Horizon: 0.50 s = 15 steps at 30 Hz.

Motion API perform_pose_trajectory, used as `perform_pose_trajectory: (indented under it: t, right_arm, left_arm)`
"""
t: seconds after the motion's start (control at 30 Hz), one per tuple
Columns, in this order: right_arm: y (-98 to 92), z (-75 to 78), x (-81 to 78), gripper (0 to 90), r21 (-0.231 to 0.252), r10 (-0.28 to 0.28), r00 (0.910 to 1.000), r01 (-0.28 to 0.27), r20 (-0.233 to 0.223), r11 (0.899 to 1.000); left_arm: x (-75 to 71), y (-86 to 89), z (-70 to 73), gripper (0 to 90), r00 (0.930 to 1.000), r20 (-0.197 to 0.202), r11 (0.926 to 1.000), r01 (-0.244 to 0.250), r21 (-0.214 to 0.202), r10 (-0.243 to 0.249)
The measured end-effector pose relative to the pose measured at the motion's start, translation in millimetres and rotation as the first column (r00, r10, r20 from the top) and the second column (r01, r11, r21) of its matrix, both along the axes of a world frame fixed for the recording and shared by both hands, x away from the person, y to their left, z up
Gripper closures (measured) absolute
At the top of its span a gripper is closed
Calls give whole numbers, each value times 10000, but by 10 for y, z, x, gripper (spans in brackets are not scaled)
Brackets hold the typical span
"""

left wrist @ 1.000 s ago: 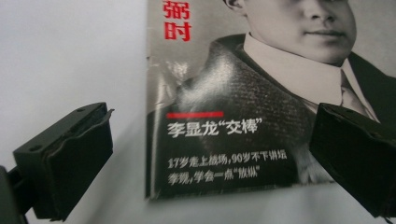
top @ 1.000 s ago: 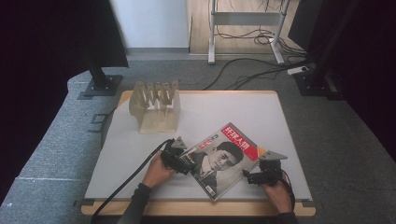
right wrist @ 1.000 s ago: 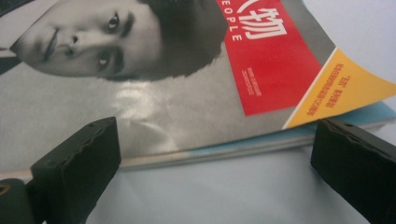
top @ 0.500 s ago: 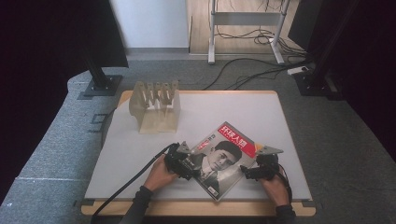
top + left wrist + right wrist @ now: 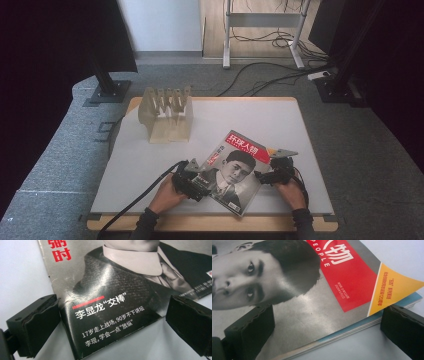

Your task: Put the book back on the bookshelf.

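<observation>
A magazine (image 5: pixel 235 170) with a man's portrait and a red title block lies flat and askew on the white table top (image 5: pixel 260 120), near the front edge. My left gripper (image 5: pixel 194 181) is at the magazine's lower left corner; in the left gripper view its open jaws straddle that corner (image 5: pixel 112 307) of the cover (image 5: pixel 120 285). My right gripper (image 5: pixel 267 175) is at the right-hand edge. In the right gripper view it (image 5: pixel 328 315) is open, one jaw over the cover (image 5: pixel 312 290) and one beside the page edges near the yellow corner triangle.
A beige slotted rack (image 5: pixel 167 115) stands at the back left of the table. Black cables trail from both grippers, the left one (image 5: pixel 135 200) running off the front left. Dark stands and floor cables lie beyond the table.
The right gripper has edged left and forward onto the magazine's right edge. The left gripper has shifted slightly nearer its corner. The magazine lies about where it was.
</observation>
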State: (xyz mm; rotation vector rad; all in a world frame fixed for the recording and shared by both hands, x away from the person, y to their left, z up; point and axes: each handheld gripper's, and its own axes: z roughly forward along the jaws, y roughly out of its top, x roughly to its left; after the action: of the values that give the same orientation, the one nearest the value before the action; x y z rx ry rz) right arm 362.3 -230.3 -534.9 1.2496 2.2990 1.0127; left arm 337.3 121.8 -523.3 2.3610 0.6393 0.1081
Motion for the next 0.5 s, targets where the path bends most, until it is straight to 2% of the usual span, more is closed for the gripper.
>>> perform_pose_trajectory:
  t: [0.4, 0.5]
  right_arm:
    - [139, 5, 270, 0, -32, 241, 9997, -241, -28, 9997]
    - [178, 6, 331, 0, -37, 280, 9996, -280, -50, 9996]
  left_arm:
    - [-206, 1, 0, 0, 9999, 68, 9999, 154, 56, -154]
    - [-251, 13, -13, 0, 9999, 120, 9999, 113, -73, -112]
